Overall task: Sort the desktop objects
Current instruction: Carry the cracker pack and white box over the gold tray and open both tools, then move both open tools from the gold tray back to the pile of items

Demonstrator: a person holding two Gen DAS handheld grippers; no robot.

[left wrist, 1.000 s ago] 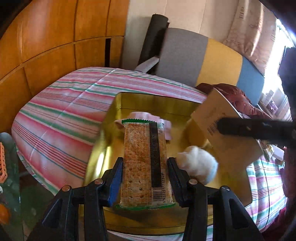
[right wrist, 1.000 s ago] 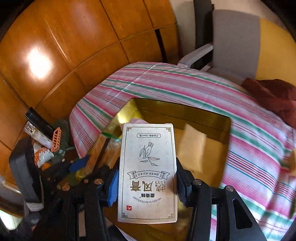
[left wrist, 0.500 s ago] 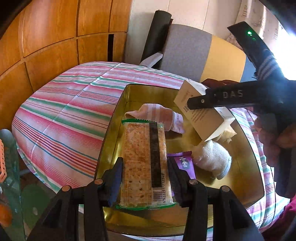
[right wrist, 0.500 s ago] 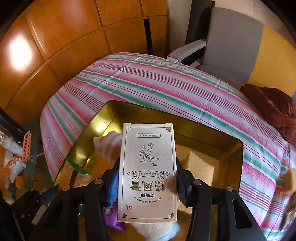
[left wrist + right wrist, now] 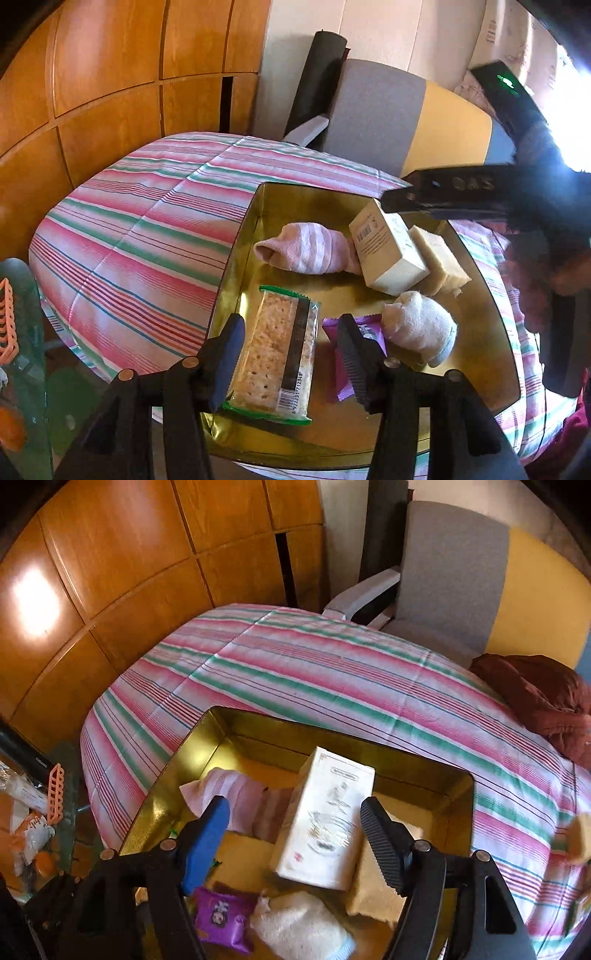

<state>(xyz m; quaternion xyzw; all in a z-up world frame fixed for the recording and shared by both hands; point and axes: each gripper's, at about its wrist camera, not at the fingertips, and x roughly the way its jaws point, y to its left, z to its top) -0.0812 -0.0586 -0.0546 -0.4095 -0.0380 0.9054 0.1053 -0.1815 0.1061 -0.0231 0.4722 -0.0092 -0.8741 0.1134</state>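
Observation:
A gold tin [image 5: 236, 258] stands on the striped table. In it lie a cracker packet [image 5: 280, 354], a pink sock [image 5: 306, 251], a white sock [image 5: 417, 332], a purple packet [image 5: 341, 387] and a sponge [image 5: 443, 258]. My left gripper [image 5: 291, 354] straddles the cracker packet; its jaws are opening, with a gap at the right pad. The white box [image 5: 325, 823] lies in the tin [image 5: 177, 760], tilted against the sponge [image 5: 369, 890]. My right gripper [image 5: 295, 834] hangs above the box, jaws opening and clear of it on both sides.
A striped cloth [image 5: 332, 672] covers the table. A grey and yellow chair [image 5: 461, 583] stands behind it, with a dark red cloth [image 5: 543, 698] at the right. Wooden panels [image 5: 110, 74] line the wall. A glass side table with clutter [image 5: 37, 812] stands at the left.
The right gripper moved over the tin and opened, and the white box dropped from it into the tin. The left jaws widened, and the cracker packet now lies lower, in the tin.

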